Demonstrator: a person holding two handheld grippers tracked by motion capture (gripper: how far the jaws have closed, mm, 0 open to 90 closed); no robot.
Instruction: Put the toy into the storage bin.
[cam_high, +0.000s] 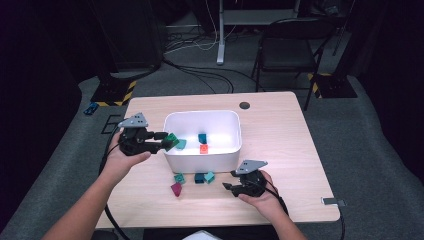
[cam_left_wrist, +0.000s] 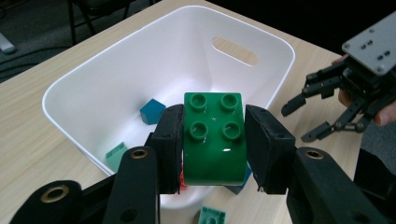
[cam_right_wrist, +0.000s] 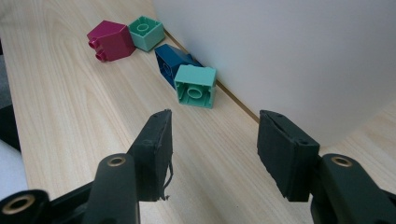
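As we read the scene from the largest item down, we note first the table (cam_high: 280, 130), light wood, carrying everything else. On it, near the middle, stands the white bin (cam_high: 202, 156), open-topped, with an oval handle slot in its far wall in the left gripper view. Inside the bin we count a dark teal brick (cam_left_wrist: 152, 111) and a pale green brick (cam_left_wrist: 116, 156) on the floor, and in the high view an orange brick (cam_high: 204, 149) as well.

The left hand-held gripper (cam_left_wrist: 214, 154) is held at the bin's left rim, raised above the table. Its jaws are clamped on the green brick (cam_left_wrist: 215, 137): both pads press its two opposite sides, studs facing the camera. The brick sits over the near-left part of the bin's opening, clear of the floor and of the other bricks.

The right hand-held gripper (cam_right_wrist: 212, 154) is low over the table just in front of the bin's front-right corner. Its jaws stand partly apart with nothing between them; bare wood shows in the gap.

In front of the bin, on the table, lie four loose bricks: a magenta brick (cam_right_wrist: 111, 41), a small green brick (cam_right_wrist: 146, 31), a dark blue brick (cam_right_wrist: 170, 61) and a mint brick (cam_right_wrist: 196, 86). The mint one touches the dark blue one; both lie just beside the bin wall.
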